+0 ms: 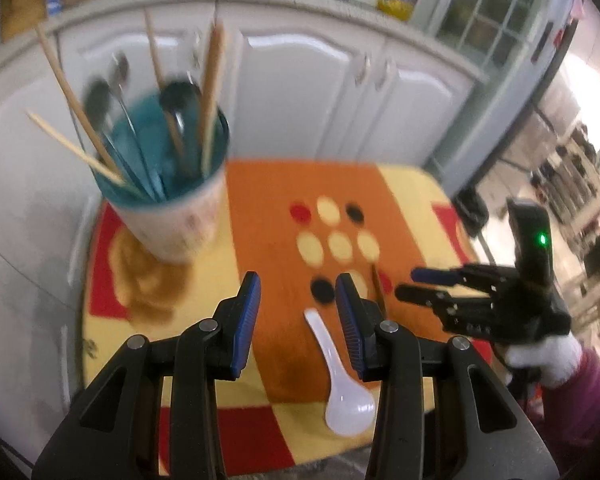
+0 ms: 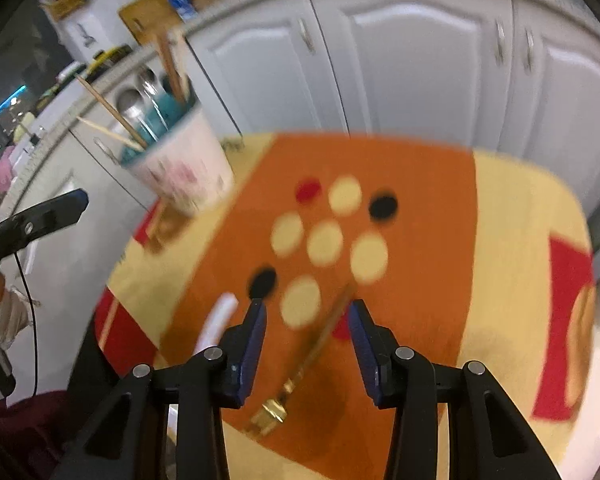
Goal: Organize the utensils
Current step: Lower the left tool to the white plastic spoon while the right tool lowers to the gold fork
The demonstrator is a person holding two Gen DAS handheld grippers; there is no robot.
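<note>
Hovering with jaws spread and empty, the left gripper [image 1: 298, 294] lines up over the white spoon [image 1: 342, 376] while the right gripper [image 2: 306, 314], jaws likewise parted, straddles the gold fork [image 2: 300, 368]; both utensils lie on the mat [image 1: 268, 200], likely bound for the cup [image 1: 168, 204].

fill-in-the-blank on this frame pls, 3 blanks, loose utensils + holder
The spoon lying loose on the table is ____ in colour.
The gold utensil below the right gripper is a ____.
The chopsticks stand in a cup whose inside is ____.
Missing words: white; fork; teal
</note>
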